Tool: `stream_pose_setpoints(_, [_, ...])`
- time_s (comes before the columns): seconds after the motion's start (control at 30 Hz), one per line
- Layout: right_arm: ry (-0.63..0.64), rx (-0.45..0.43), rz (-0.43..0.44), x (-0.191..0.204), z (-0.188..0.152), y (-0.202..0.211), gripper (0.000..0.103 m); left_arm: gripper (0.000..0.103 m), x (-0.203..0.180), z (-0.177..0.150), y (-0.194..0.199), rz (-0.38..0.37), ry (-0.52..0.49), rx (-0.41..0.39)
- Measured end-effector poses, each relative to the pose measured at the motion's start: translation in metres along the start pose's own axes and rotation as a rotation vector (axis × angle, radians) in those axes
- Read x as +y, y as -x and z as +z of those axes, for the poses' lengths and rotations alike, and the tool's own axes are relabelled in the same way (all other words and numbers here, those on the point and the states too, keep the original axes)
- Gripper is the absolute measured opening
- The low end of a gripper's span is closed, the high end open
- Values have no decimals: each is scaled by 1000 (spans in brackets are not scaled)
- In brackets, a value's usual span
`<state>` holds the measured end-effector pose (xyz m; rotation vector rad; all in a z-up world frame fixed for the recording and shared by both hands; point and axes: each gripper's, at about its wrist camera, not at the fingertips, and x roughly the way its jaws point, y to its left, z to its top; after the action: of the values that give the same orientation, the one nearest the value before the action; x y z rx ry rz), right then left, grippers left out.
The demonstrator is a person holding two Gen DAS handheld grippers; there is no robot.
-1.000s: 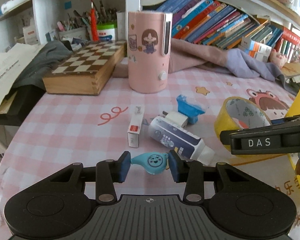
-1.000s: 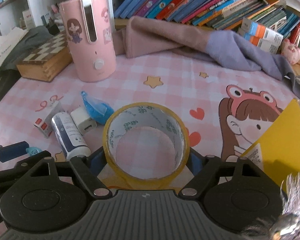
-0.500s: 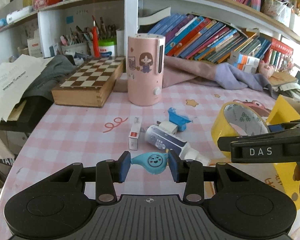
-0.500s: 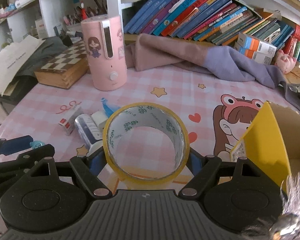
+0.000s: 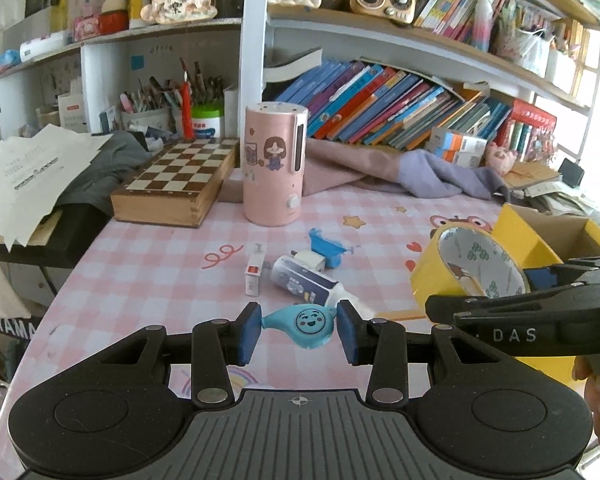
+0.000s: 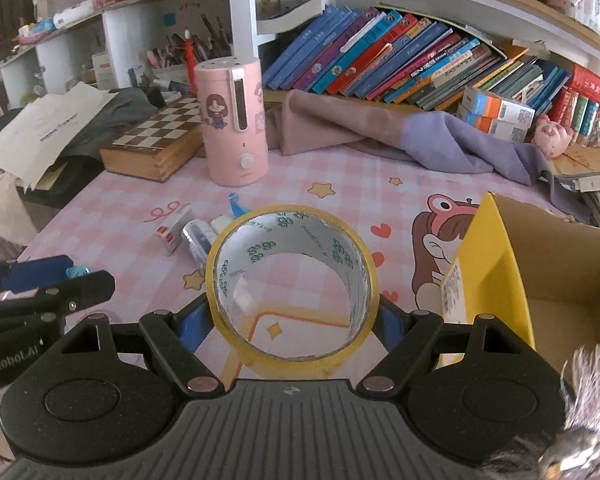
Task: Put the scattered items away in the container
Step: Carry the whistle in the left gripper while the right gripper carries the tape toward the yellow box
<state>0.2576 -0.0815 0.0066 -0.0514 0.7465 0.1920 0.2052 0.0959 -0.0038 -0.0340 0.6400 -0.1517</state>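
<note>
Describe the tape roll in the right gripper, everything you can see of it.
The tape roll is a wide ring of yellowish clear packing tape on a white core printed with small green logos. It sits clamped across its outer sides between the blue-padded jaws of the right gripper, lifted off the pink checked tablecloth, its hollow facing the camera, beside the open yellow box.

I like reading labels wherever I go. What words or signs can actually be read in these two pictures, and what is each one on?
"DAS": right gripper, on its black side.
"enRobot.AI", start cut off: left gripper, on its side.
"YAMA", cut off: dark fabric hanging at the table's left edge.
Smiling face, no words: blue whistle-shaped toy in the left gripper.
Green logo marks: inside the yellow tape roll.
Book spines, white papers, small red-and-white box: too small to read.
</note>
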Motion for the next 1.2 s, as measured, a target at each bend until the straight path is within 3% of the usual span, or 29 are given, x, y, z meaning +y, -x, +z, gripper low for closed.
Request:
stream_pose_setpoints(0.6, [10, -37, 17, 22, -57, 81, 80, 39, -6, -37, 85, -20, 6, -45])
stream_pose_setpoints(1.2, [-73, -35, -46, 31, -132, 161, 80, 39, -24, -77, 144, -148, -29, -37])
